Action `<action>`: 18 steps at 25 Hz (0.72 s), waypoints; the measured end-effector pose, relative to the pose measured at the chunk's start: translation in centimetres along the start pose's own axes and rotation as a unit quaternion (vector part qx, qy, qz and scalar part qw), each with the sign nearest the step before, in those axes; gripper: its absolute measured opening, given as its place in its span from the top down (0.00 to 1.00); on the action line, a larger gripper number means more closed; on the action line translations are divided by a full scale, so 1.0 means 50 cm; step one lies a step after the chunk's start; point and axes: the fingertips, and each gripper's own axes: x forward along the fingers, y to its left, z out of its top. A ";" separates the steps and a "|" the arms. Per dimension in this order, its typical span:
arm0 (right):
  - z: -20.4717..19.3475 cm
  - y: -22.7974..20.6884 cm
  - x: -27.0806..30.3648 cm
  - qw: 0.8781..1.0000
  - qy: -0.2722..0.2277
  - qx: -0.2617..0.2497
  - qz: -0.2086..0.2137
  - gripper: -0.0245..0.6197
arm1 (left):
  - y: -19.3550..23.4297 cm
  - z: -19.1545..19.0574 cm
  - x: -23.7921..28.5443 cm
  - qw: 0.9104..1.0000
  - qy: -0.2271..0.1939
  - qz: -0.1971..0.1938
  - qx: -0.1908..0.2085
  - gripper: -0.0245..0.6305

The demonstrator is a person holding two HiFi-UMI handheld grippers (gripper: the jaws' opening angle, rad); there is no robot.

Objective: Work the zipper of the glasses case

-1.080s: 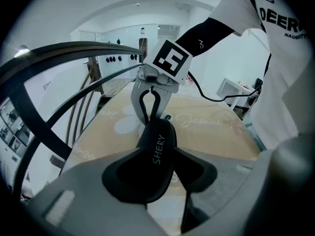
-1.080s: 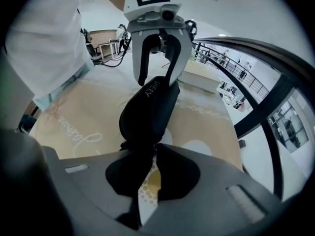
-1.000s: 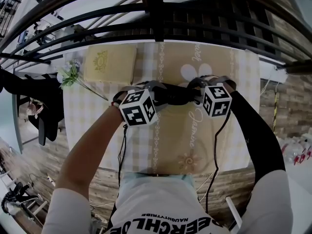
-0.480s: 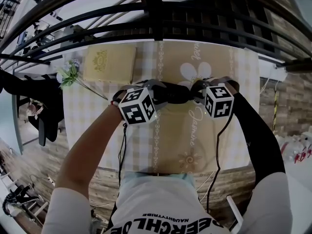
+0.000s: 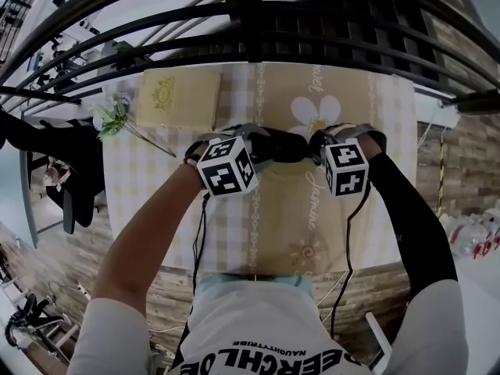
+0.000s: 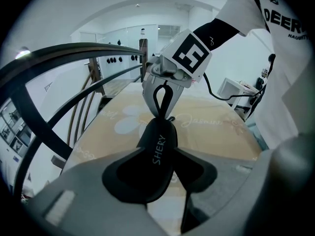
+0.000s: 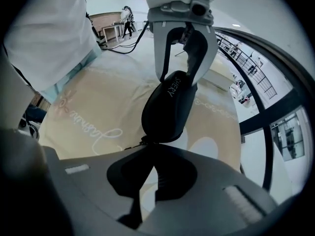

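Note:
A black glasses case [image 5: 280, 145] marked SHERY hangs above the table, between my two grippers. My left gripper [image 5: 264, 150] is shut on the case's wide body [image 6: 160, 141], one jaw on each side. The right gripper [image 5: 316, 147] points steeply down at the case's other end. Its jaws are shut on the small zipper pull [image 7: 141, 140], at the end of the case [image 7: 170, 109] nearer to it. In the left gripper view the right gripper [image 6: 160, 113] pinches together at the case's far tip. The left gripper [image 7: 179, 80] straddles the case in the right gripper view.
The table [image 5: 375, 209] carries a beige checked cloth with a flower print. A tan booklet [image 5: 178, 98] and a sprig of artificial flowers [image 5: 116, 119] lie at its far left. Black curved railing bars [image 5: 250, 14] run beyond the table's far edge.
The right gripper has tipped a little and shifted slightly at the end of the case. The left gripper and the case have stayed almost still.

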 end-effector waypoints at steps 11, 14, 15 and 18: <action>0.015 0.024 -0.002 0.988 0.083 0.126 -0.024 0.92 | -0.003 0.000 0.002 1.000 -0.009 0.012 -0.003 0.54; 0.023 0.034 0.006 0.980 0.068 0.184 -0.033 0.92 | 0.000 -0.001 0.000 1.000 -0.014 0.010 -0.004 0.54; 0.022 0.034 0.004 0.977 0.061 0.200 -0.034 0.92 | 0.000 0.002 -0.001 1.000 -0.015 0.010 -0.003 0.54; 0.023 0.033 -0.008 0.969 0.041 0.239 -0.038 0.92 | 0.001 0.011 -0.006 1.000 -0.018 0.011 -0.006 0.54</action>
